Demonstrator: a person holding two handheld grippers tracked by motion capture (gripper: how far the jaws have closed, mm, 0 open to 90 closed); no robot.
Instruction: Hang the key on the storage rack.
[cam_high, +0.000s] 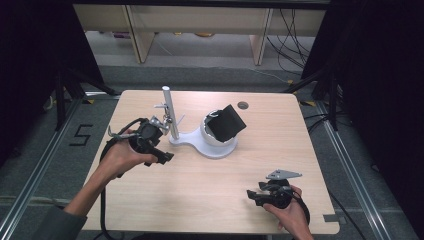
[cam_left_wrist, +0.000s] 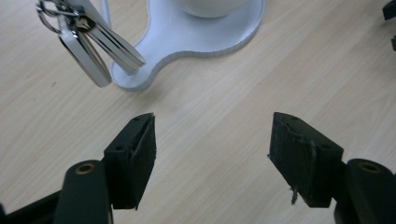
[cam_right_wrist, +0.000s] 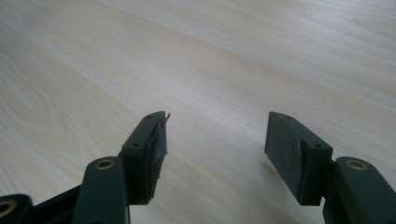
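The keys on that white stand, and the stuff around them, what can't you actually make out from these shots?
- Keys: left gripper view, the top edge cuts off the ring and its hook.
- Keys in the high view: too small to count.
- White stand: its bowl's inside is hidden by a black object in the high view.
- Left claw: open above the table; its pads are too small there.

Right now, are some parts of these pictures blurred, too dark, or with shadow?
High view: the table is evenly lit, its surroundings dark. Left gripper view: the keys look slightly soft, the white stand throws a faint shadow, and the left gripper pads are sharp. Right gripper view: the far wood grain blurs beyond the right gripper.
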